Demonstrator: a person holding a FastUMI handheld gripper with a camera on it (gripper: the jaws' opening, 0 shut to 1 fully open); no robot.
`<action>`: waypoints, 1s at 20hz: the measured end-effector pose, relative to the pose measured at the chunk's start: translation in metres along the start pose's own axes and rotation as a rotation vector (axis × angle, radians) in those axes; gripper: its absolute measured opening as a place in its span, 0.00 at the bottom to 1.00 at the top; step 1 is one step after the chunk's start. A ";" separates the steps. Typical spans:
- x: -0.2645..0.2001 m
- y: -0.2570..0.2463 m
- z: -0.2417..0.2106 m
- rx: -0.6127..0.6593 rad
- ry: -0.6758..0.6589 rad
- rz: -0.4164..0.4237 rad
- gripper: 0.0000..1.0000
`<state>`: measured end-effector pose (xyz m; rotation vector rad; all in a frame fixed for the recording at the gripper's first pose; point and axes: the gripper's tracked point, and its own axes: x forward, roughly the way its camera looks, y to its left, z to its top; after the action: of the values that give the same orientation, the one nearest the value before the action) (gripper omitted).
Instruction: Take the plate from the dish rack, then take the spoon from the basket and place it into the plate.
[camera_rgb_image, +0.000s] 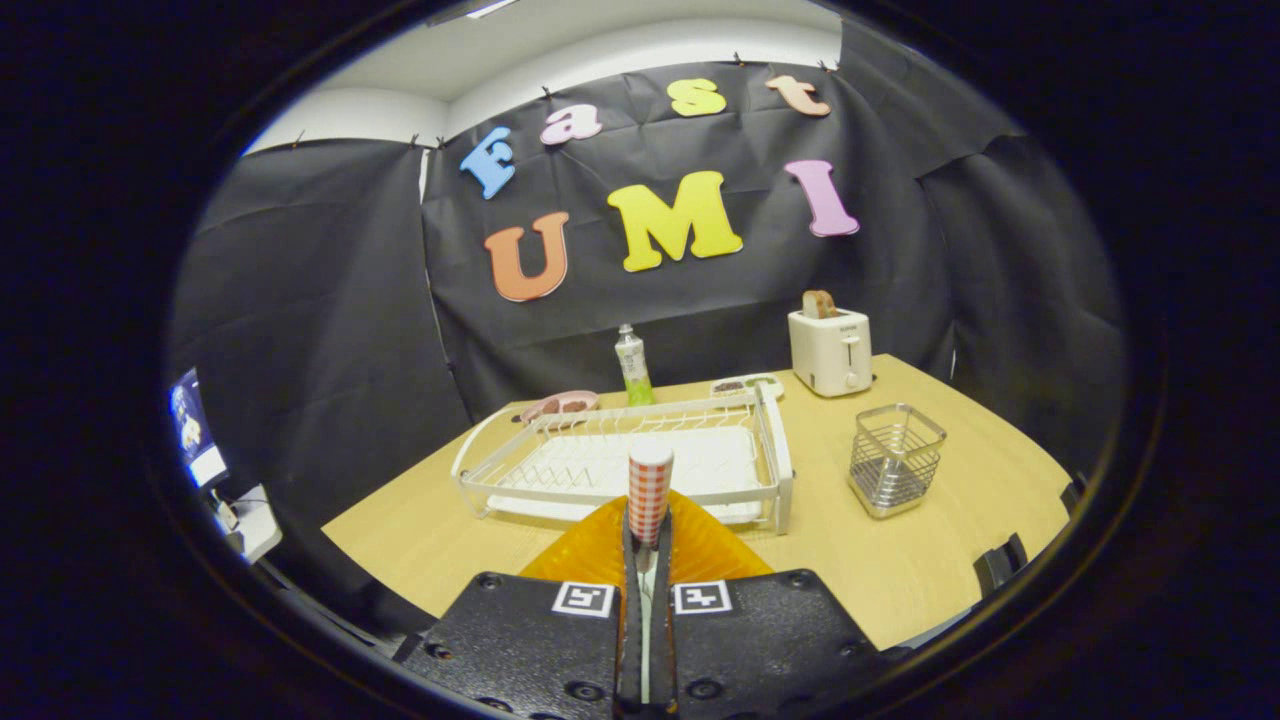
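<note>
My gripper (648, 548) is shut on the spoon (649, 488), whose red-and-white checked handle sticks up just ahead of the fingertips, its thin metal stem running back between the fingers. Beneath the fingers the orange translucent plate (580, 552) lies on the wooden table (900, 570), showing on both sides of them. Beyond the plate stands the white wire dish rack (610, 465), with nothing in it. The metal wire basket (893, 458) stands to the right of the rack, also empty.
Behind the rack are a pink bowl (560, 405), a green bottle (632, 365) and a small flat dish (745, 385). A white toaster (830, 350) with bread in it stands at the back right. A lit screen (190, 420) sits off the table's left side.
</note>
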<state>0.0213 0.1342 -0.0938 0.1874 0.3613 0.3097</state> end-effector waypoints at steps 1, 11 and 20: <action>0.003 0.002 -0.004 -0.002 0.008 -0.001 0.08; 0.026 0.001 -0.019 0.072 0.059 0.048 0.17; 0.023 -0.021 0.006 0.026 -0.015 0.017 0.73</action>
<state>0.0492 0.1217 -0.1008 0.2181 0.3489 0.3205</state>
